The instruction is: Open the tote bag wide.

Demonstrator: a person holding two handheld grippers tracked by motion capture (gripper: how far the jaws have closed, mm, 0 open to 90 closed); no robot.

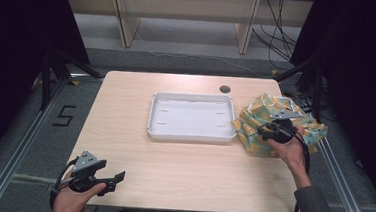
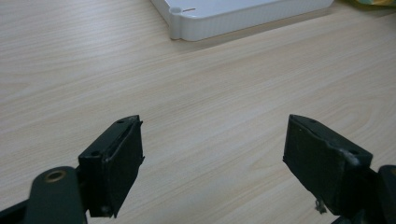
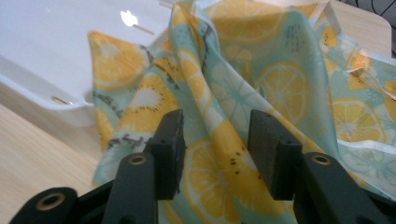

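Note:
A crumpled cloth [image 1: 253, 121] printed with yellow lemons on pale green lies bunched at the table's right edge, its near corner against a white tray [image 1: 190, 136]. My right gripper [image 1: 261, 133] rests on the cloth. In the right gripper view the cloth [image 3: 280, 84] rises in folds, and my right gripper [image 3: 215, 140] has its jaws partly apart astride one raised fold, with the tray [image 3: 46, 56] behind on the left. My left gripper [image 1: 117, 177] hovers at the front left of the table. In its own view the left gripper [image 2: 212, 154] is wide open over bare wood.
The shallow tray holds nothing and stands mid-table; its corner [image 2: 224, 18] shows ahead of the left gripper. A round cable hole [image 1: 225, 88] sits behind the tray. Black frame posts flank the table, and cables lie on the floor beyond.

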